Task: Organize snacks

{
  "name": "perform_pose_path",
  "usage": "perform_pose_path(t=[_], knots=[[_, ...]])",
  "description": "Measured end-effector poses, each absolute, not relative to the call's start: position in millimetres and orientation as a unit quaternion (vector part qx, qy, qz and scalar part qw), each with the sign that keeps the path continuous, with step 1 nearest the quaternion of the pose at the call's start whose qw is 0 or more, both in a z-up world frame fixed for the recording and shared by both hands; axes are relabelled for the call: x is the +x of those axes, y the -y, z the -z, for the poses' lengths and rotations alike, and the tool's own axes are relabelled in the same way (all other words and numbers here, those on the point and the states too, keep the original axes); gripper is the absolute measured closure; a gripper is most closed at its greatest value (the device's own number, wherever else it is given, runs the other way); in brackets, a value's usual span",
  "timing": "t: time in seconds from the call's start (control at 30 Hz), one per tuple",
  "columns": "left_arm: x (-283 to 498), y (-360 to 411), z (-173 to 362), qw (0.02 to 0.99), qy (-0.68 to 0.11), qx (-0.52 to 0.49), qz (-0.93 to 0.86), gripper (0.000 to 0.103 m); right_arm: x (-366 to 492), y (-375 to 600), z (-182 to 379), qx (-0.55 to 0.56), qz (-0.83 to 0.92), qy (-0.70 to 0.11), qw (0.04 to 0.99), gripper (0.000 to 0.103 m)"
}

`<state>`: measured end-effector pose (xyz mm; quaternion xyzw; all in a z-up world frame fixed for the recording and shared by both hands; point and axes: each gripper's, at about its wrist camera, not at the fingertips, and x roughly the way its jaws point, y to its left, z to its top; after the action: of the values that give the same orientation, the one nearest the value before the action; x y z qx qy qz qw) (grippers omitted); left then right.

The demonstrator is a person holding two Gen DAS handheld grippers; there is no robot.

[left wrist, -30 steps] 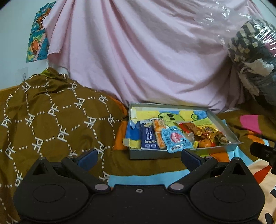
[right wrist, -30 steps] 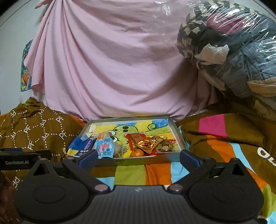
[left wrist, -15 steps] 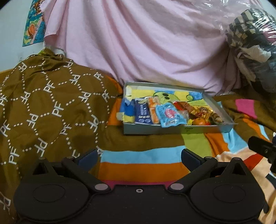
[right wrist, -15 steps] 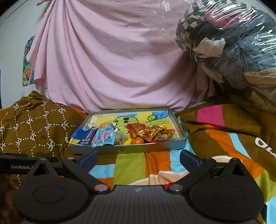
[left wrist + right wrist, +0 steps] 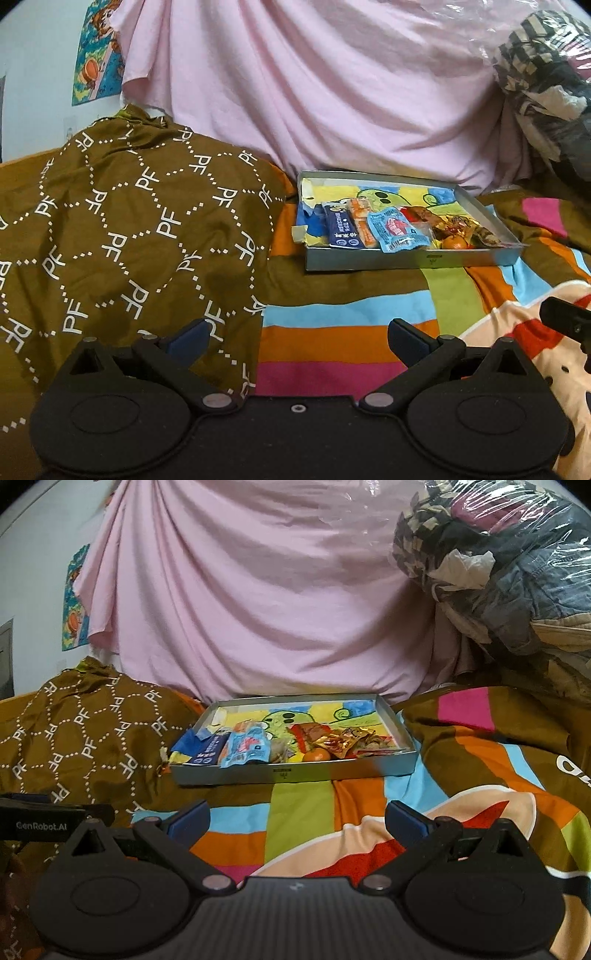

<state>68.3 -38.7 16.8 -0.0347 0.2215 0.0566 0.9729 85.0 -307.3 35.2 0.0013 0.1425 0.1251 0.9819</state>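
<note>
The snacks lie together in a shallow grey tray point(image 5: 413, 258) that rests on a striped blanket point(image 5: 332, 332) on the bed. The tray has a colourful drawing on its bottom. In it, from left to right in the left wrist view, there are a dark blue packet point(image 5: 341, 229), an orange packet point(image 5: 362, 221), a light blue pouch point(image 5: 397, 229) that leans over the front wall of the tray, a small orange fruit point(image 5: 456, 242) and some gold and red wrappers point(image 5: 461, 223). The left gripper point(image 5: 297, 334) hangs above the blanket, well apart from the tray, with its two fingers wide apart and nothing between them. The right gripper point(image 5: 297, 814) also hangs above the blanket in front of the tray, its fingers spread wide and holding nothing. Between each gripper and the tray there is only bare blanket. To the left of the tray a brown cloth point(image 5: 129, 229) with white "PF" letters is heaped up, and its edge comes close to the left wall of the tray. Behind the tray a pink sheet point(image 5: 258, 609) hangs down like a curtain. On the right a big bundle of clothes in clear plastic point(image 5: 509, 572) is piled high. A cartoon poster point(image 5: 96, 55) is on the wall at the upper left.
</note>
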Motion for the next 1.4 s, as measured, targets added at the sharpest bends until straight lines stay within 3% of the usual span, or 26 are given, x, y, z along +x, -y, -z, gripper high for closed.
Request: perform_pose_path(t=[0.43, 1.4], knots=[[34.2, 55.5, -1.3, 0.978, -0.205, 0.017, -0.016, 0.001, 61.9, 307.2, -21.7, 0.004, -0.127, -0.153, 0.98, 0.0], [28.7, 48.9, 11.5, 0.97, -0.24, -0.002, -0.034, 0.001, 58.5, 315.6, -9.3, 0.013, -0.11, -0.176, 0.978, 0.0]])
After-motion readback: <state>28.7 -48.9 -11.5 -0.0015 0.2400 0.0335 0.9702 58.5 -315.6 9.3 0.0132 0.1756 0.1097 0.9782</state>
